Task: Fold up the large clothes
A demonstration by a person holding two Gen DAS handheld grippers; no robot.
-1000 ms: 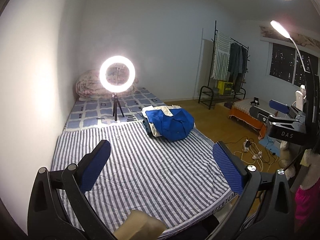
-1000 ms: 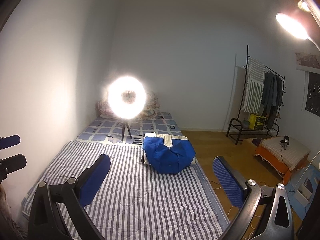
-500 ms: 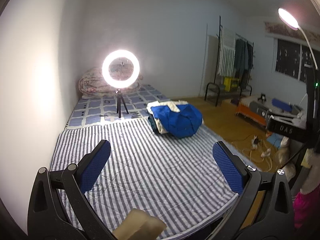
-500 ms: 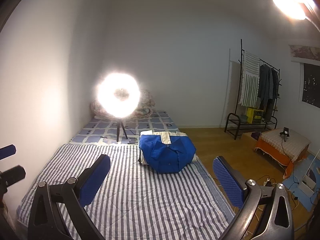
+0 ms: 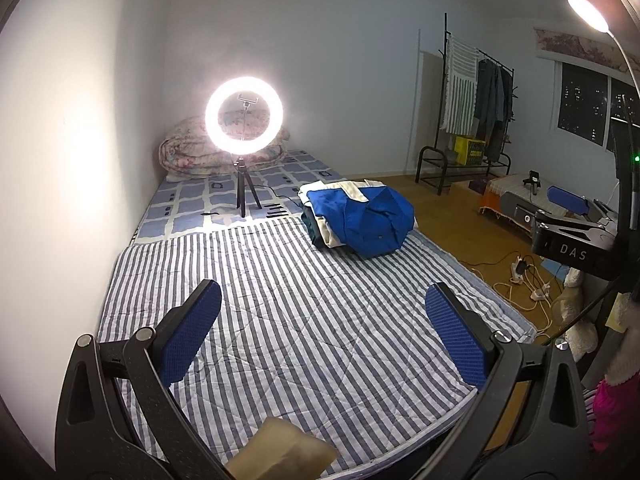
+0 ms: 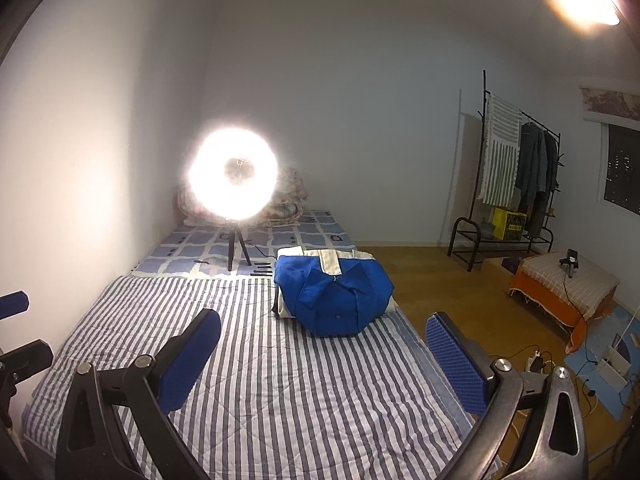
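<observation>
The blue-and-white striped quilted cloth bedspread (image 5: 304,320) looked matt and soft, stitch lines dimpling it. On it, the pile of royal-blue and cream cloth garments (image 6: 334,294) showed a matt woven face with creases. The left claw (image 5: 322,336) wore blue pads (image 5: 192,336) with a rough, dimpled rubbery texture on matt black plastic arms, shiny metal screws at the joints; the right claw (image 6: 322,356) looked the same. Beyond, the orange-brown wooden floor (image 6: 432,280) had a smooth, faint sheen, and the thin black metal clothes rack (image 5: 444,120) looked matt.

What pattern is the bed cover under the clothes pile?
Blue-grey and white striped bed cover; clearest in the left wrist view.
</observation>
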